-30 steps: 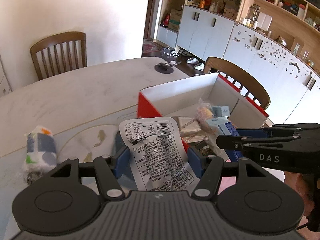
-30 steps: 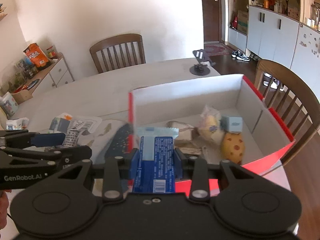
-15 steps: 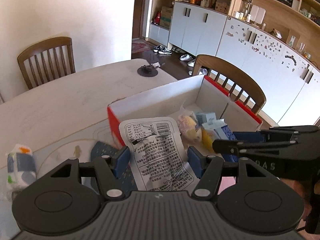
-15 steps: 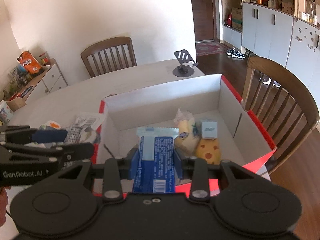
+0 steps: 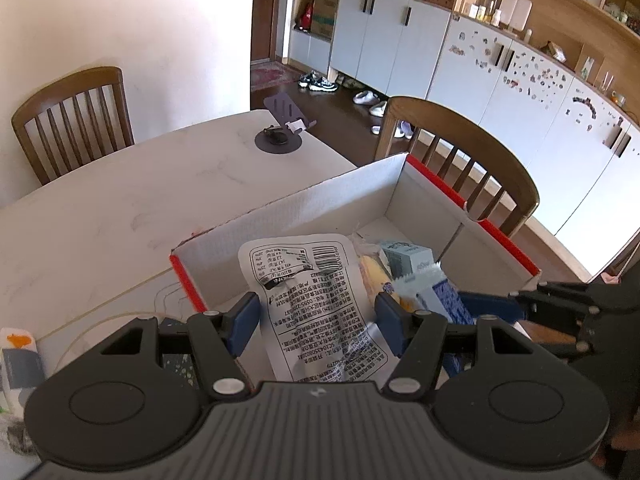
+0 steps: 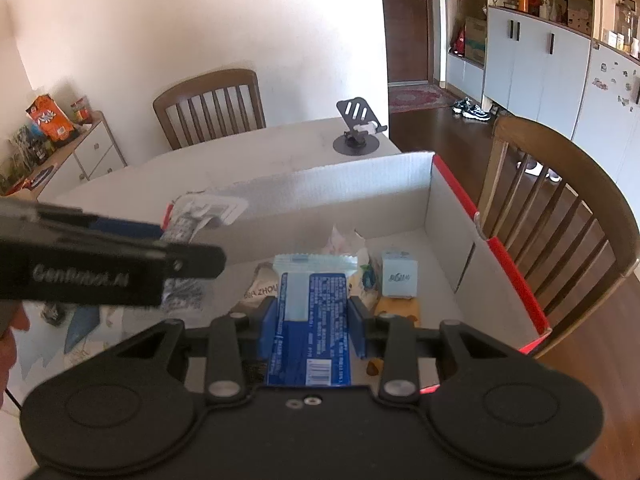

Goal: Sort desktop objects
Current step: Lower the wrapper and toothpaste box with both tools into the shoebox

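Note:
My left gripper [image 5: 316, 316] is shut on a white snack packet [image 5: 308, 292] with black print and holds it over the near left corner of the red-edged cardboard box [image 5: 312, 204]. My right gripper [image 6: 312, 316] is shut on a blue wafer packet [image 6: 312, 312] and holds it over the box [image 6: 448, 216]. Inside the box lie a small pale blue carton [image 6: 399, 278], a yellow snack [image 6: 398, 308] and other wrapped snacks [image 6: 260, 292]. The left gripper crosses the right wrist view at the left; the right gripper shows at the right of the left wrist view [image 5: 552, 304].
A phone stand [image 5: 280, 136] sits at the table's far end. Wooden chairs stand behind the table [image 5: 72, 128] and to the right of the box [image 5: 460, 160]. A wrapped packet [image 5: 20, 364] lies on the table at the left edge. A sideboard with snacks [image 6: 44, 140] is far left.
Both grippers moved forward and right with their packets, from the box's near edge to over its inside. The left gripper now sits close beside the right one.

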{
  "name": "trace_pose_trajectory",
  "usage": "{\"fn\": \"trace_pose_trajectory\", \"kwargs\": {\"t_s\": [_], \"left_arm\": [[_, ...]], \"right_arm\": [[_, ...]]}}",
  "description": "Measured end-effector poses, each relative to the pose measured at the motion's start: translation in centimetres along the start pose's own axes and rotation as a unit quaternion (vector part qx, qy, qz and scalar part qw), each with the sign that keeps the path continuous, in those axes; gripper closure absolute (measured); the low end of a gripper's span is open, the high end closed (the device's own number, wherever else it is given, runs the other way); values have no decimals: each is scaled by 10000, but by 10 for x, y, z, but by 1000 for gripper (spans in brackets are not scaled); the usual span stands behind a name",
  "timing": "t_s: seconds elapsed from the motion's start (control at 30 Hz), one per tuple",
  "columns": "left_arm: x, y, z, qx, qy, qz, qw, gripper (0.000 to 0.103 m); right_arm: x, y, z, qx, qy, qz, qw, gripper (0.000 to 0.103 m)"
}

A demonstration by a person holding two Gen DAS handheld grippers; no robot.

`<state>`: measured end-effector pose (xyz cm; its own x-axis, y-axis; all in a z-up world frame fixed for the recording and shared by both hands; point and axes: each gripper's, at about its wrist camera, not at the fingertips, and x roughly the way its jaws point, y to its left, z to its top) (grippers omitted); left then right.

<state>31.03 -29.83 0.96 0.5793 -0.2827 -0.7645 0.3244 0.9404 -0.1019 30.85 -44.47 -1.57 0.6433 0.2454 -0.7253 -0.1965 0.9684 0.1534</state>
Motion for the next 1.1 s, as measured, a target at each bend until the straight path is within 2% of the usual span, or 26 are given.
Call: {"fn": "trace_pose_trajectory", "kwargs": {"t_s": [0.27, 0.47, 0.83, 1.1], "left_arm": [[32, 0, 13, 134, 210, 147, 9996, 40], [58, 1, 15, 97, 506, 117, 9986, 40], [83, -2, 7, 183, 888, 93, 9958, 40], [91, -9, 5, 329, 1050, -35, 9939, 39]], "right_arm": [[24, -4, -2, -67, 110, 47, 9999, 67], [39, 1, -6, -218, 277, 86, 9993, 67], [55, -3, -20, -347, 655, 58, 9972, 67], [55, -2, -20, -532, 712, 61, 9960, 64]]}}
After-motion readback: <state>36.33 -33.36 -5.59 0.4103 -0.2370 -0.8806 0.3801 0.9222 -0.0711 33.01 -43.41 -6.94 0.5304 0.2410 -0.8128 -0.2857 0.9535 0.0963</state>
